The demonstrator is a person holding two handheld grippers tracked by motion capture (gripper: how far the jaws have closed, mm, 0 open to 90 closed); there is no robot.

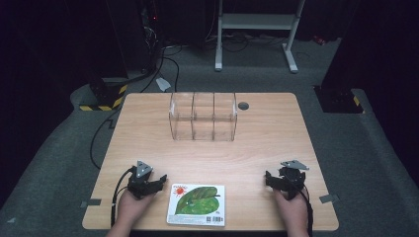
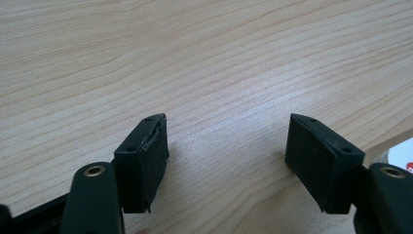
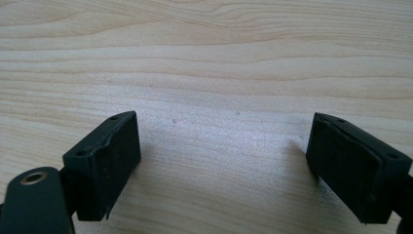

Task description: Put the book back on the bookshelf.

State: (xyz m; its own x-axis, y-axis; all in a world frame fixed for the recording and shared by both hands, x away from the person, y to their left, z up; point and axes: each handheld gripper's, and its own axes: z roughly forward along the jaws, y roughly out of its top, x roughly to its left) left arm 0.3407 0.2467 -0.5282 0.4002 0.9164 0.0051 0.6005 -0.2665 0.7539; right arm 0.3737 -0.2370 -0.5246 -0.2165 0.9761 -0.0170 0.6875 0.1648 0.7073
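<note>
nearest, at the front edge of the counter (image 1: 257, 148): one flat book (image 1: 196, 205), cover up, printed with a green leaf and a small red sun on white; laid between the two hands, untouched by either.

left tongs (image 1: 160, 181): held in the left hand (image 1: 129, 207), set just beside the book's left edge, jaws pointed toward it. in the left gripper view the left tongs (image 2: 226, 156) are seen with jaws held well apart, bare wood grain between them, nothing gripped; a white corner of the book (image 2: 402, 153) is caught at the right margin.

right tongs (image 1: 271, 180): held in the right hand (image 1: 292, 210), placed near the book's right side but clearly apart from it, jaws turned inward. in the right gripper view the right tongs (image 3: 224, 161) are seen spread wide over plain counter, nothing gripped.

farther back, past the counter's middle: one clear plastic organiser (image 1: 203, 116), upright, divided into three compartments, all seen through to the wood.

just right of it, near the far edge: one dark round cable grommet (image 1: 243, 105), set into the counter.

beyond the counter: grey carpet floor (image 1: 59, 143), a white metal frame (image 1: 257, 29), black cables (image 1: 163, 54).
</note>
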